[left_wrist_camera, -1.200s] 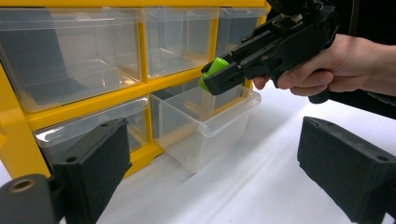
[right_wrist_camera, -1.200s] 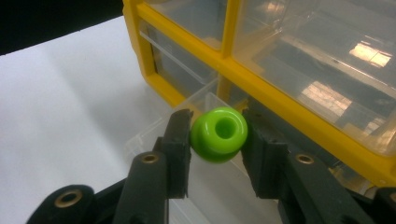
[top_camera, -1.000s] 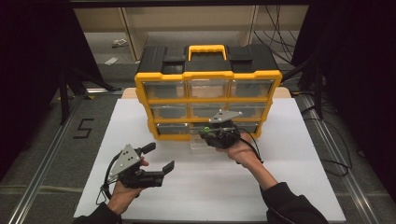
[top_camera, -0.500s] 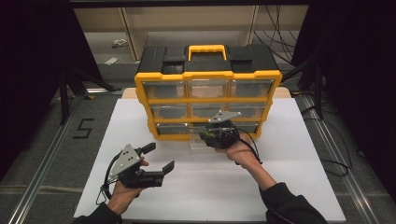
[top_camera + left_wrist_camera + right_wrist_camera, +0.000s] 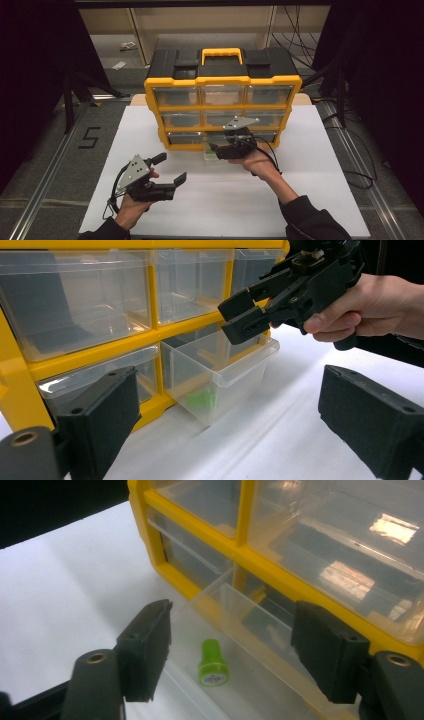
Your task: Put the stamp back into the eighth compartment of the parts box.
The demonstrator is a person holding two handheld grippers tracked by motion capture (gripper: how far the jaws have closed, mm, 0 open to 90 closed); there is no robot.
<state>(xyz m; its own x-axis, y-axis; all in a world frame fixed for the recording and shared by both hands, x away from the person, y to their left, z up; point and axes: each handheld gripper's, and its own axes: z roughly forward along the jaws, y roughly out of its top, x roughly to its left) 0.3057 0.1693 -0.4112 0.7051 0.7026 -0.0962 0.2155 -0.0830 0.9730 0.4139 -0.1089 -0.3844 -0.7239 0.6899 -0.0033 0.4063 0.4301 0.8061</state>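
Right tongs [image 5: 227, 655] have just been opened above the pulled-out drawer [image 5: 225, 377]; green cap [image 5: 213, 668] lies released inside, drop judged done; left tongs [image 5: 167, 167] held spread, empty.

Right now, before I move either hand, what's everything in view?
Drawer cabinet: one, yellow frame, black top, back of the white table.
Pulled-out drawer: one, clear, bottom row middle.
Small part: one, green, lying in that drawer.
Table: one, white.
Left gripper: black, open, front left, holding nothing.
Right gripper: black, above the open drawer, jaws just opened, nothing between them.
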